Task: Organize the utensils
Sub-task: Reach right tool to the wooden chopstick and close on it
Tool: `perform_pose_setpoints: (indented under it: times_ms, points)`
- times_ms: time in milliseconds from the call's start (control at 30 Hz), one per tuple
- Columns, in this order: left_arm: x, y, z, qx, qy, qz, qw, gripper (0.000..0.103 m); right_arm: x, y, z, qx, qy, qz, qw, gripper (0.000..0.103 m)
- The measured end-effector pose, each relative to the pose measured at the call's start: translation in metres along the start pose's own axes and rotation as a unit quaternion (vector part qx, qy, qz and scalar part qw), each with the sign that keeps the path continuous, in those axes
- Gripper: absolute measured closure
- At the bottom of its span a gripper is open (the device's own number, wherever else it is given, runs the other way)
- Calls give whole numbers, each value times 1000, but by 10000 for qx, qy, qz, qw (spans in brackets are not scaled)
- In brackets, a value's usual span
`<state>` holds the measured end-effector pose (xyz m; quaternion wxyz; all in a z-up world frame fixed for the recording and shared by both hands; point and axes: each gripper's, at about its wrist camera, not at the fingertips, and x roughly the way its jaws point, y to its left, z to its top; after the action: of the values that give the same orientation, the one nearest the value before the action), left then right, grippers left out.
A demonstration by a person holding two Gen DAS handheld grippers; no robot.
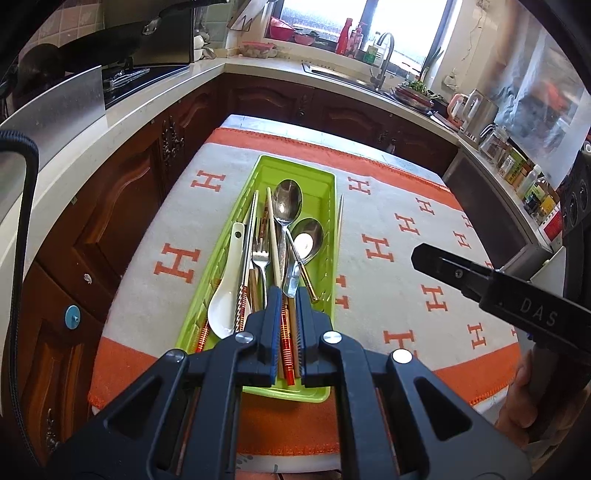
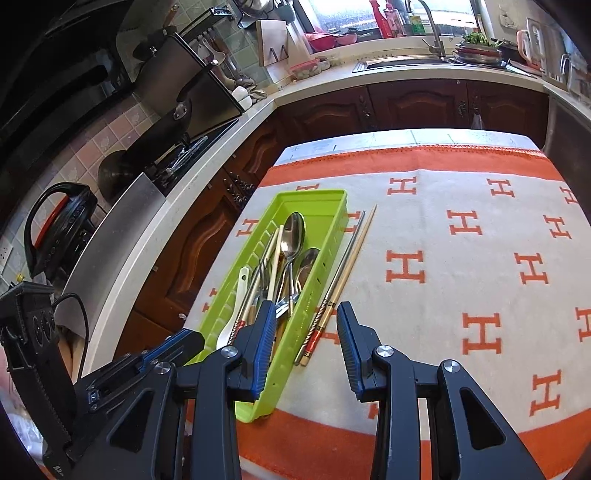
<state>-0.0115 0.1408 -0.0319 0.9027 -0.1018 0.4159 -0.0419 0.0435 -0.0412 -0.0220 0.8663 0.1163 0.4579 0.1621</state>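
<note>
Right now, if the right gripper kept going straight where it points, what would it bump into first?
Probably the two loose chopsticks lying on the cloth just beside the green tray. They lie ahead of the right gripper, though depth is hard to judge.

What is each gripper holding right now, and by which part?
Nothing. The left gripper is shut and empty over the green tray; the right gripper is open, and the chopsticks lie free on the cloth.

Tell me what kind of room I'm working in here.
Almost certainly a home kitchen: a sink with a faucet under the window, a stovetop set into the counter, and dark wooden cabinets below it.
</note>
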Motion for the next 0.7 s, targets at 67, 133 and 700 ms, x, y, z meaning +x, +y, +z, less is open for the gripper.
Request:
perform_pose_setpoints:
  times_ms: [67,133,700]
  points:
    - [-1,-1,1,23,12,0,10000,98,-3,3,0,-22,10,28,10000,69]
    - [0,-2,2,54,25,11,10000,98,-6,7,-1,-39,22,57,10000,69]
    - [13,-10,-4,-60,18,288,9996,98,18,-10,6,-37,288,-192,9994,69]
